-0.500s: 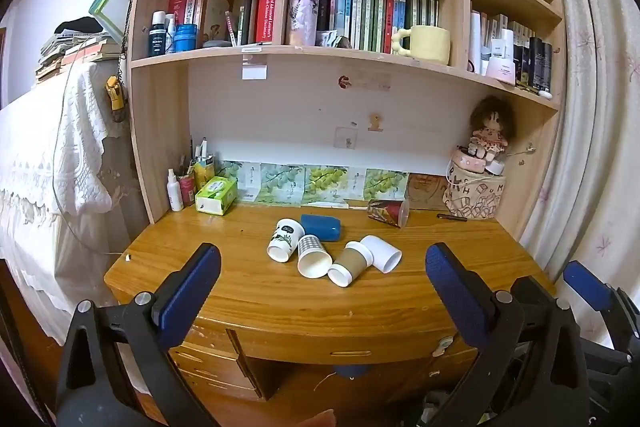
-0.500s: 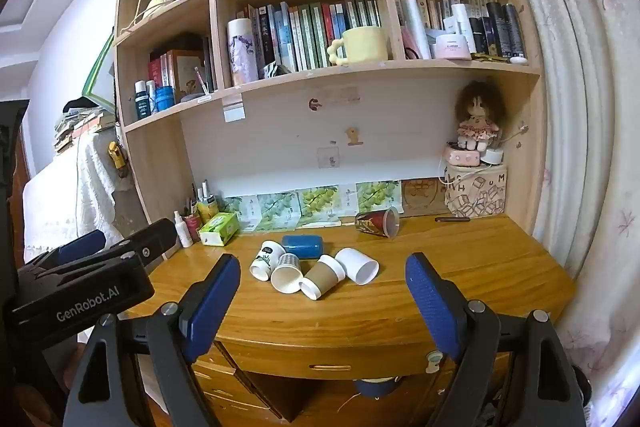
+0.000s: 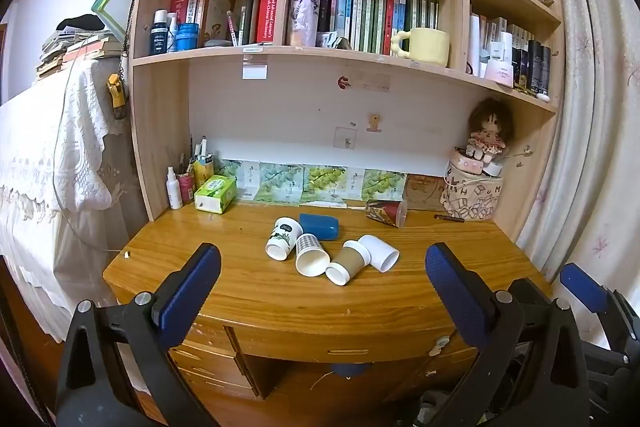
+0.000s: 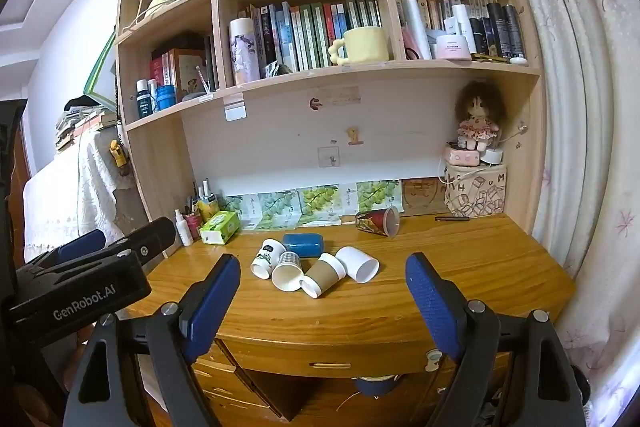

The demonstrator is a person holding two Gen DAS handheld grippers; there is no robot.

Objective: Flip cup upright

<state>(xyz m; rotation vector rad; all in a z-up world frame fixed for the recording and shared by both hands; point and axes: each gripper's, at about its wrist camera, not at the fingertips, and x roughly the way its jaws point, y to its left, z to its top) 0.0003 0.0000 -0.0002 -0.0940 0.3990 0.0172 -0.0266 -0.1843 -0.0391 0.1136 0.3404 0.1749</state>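
Note:
Several paper cups lie on their sides in a cluster on the wooden desk (image 3: 248, 291): a leaf-print cup (image 3: 283, 237), a blue cup (image 3: 319, 226), a checked cup (image 3: 310, 254), a brown-sleeved cup (image 3: 349, 262) and a white cup (image 3: 378, 252). A red patterned cup (image 3: 386, 212) lies apart near the back. The cluster also shows in the right wrist view, with the brown-sleeved cup (image 4: 322, 274) in front. My left gripper (image 3: 322, 287) and right gripper (image 4: 322, 291) are both open and empty, held in front of the desk's front edge.
A green tissue box (image 3: 215, 193), a spray bottle (image 3: 173, 188) and a pen holder stand at the back left. A patterned bag with a doll (image 3: 472, 195) stands at the back right, a pen (image 3: 449, 217) beside it. Bookshelves hang above. Drawers sit below the desk.
Both grippers have moved slightly closer to the desk. The cups have not moved.

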